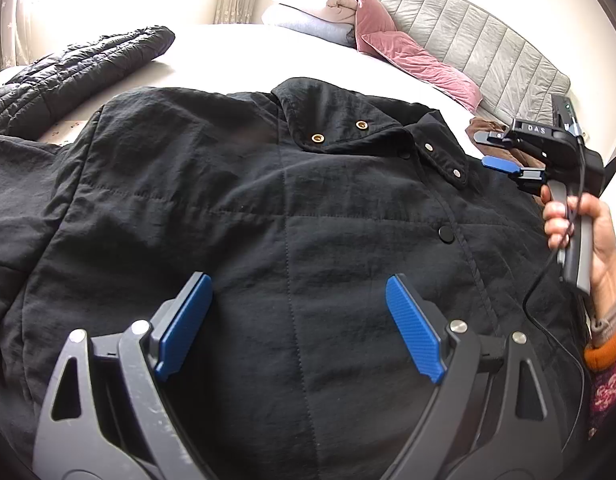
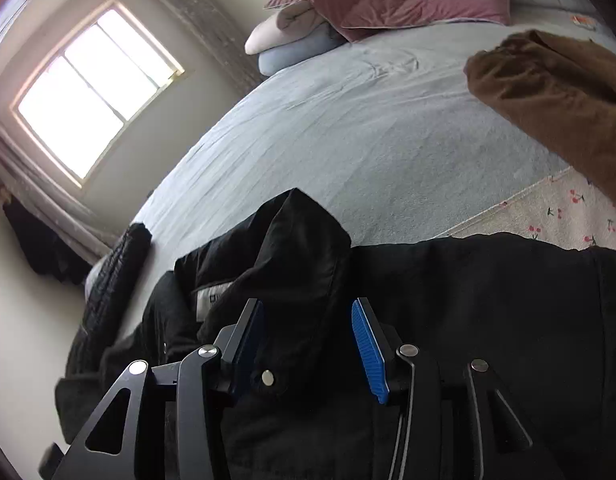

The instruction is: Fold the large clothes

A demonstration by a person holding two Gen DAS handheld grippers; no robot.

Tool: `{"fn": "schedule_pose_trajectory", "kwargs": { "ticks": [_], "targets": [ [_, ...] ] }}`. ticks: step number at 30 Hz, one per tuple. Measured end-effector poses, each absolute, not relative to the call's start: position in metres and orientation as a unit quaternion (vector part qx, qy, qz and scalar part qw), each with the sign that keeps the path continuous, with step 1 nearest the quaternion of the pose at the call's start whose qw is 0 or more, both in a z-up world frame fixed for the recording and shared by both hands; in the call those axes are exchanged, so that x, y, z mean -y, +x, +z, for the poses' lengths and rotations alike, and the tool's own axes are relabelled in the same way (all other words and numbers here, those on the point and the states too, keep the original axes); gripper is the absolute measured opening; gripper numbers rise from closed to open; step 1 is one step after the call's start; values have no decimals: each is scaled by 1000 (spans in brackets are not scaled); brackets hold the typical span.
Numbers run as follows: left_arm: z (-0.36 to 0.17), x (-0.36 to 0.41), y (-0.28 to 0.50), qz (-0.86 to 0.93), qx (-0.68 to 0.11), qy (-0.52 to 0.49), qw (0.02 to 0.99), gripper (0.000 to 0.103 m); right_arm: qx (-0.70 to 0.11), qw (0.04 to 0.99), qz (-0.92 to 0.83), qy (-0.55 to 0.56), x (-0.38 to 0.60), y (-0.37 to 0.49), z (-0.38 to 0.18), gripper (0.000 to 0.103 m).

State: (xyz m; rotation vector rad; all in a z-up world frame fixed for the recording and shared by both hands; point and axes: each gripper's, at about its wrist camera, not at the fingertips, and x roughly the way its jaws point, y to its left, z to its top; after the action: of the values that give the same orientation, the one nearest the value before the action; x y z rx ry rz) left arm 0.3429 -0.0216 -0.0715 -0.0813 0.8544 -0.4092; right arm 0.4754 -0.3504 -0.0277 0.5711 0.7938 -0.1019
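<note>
While the black jacket (image 1: 268, 208) lies spread front-up on the bed (image 2: 367, 128), directly beneath and ahead of both claws, the left gripper (image 1: 300, 328) hovers above its chest panel with jaws wide apart and nothing between them. The right gripper (image 2: 308, 344) stands half-parted astride the collar flap (image 2: 304, 248), its pads apparently not pressing, so nothing is held. Judged stage: laying out and squaring, folds not begun; next move calls for a firm pinch at the collar or shoulder edge.

A pale-sheeted bed (image 2: 367, 120) with a grey padded headboard (image 1: 479, 44) fills a cream-walled room, sunlit through a curtained window (image 2: 92, 88), glare perhaps hiding detail.
</note>
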Motion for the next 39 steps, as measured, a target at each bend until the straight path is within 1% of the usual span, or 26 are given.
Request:
{"fn": "schedule_pose_trajectory", "kwargs": {
  "ticks": [2,4,6,7,10,13,16,18,20,21,24,29,34,37,39],
  "targets": [
    [-72,22,343,-196,-412,-39,889,89,-405,884,-45,228,323,474,-34,57],
    [-72,21,343,-197,-413,-41,888,89,-431,878,-47,204,307,470,-49,62],
    [-71,19,344,-201,-415,-47,886,89,-450,871,-52,191,297,453,-70,62],
    [-70,17,345,-201,-419,-49,884,89,-445,875,-53,183,294,443,-69,62],
    [-59,10,343,-183,-440,-30,878,89,-463,870,-70,155,292,411,-55,62],
    [-39,-14,332,-163,-453,-22,876,89,-477,865,-84,128,291,367,-31,64],
    [-18,-53,315,-128,-458,-8,880,89,-478,866,-112,100,282,333,-5,73],
    [-4,-87,304,-100,-453,-12,886,89,-471,872,-105,84,269,315,11,76],
    [2,-126,299,-86,-456,-45,885,89,-455,882,-91,86,256,293,20,84],
    [2,-148,297,-82,-464,-69,879,89,-450,885,-78,94,250,281,21,86],
    [-2,-212,297,-51,-477,-143,865,89,-466,877,-49,107,233,264,16,86],
    [-10,-303,299,33,-454,-237,858,89,-476,872,-32,109,216,237,8,86],
    [-18,-344,312,98,-424,-252,865,89,-466,879,-33,95,210,230,15,86],
    [-31,-364,314,105,-404,-308,855,88,-466,879,-36,96,211,230,11,86],
    [-37,-378,312,105,-378,-359,847,75,-472,876,-39,97,212,232,6,86]
  ]
}}
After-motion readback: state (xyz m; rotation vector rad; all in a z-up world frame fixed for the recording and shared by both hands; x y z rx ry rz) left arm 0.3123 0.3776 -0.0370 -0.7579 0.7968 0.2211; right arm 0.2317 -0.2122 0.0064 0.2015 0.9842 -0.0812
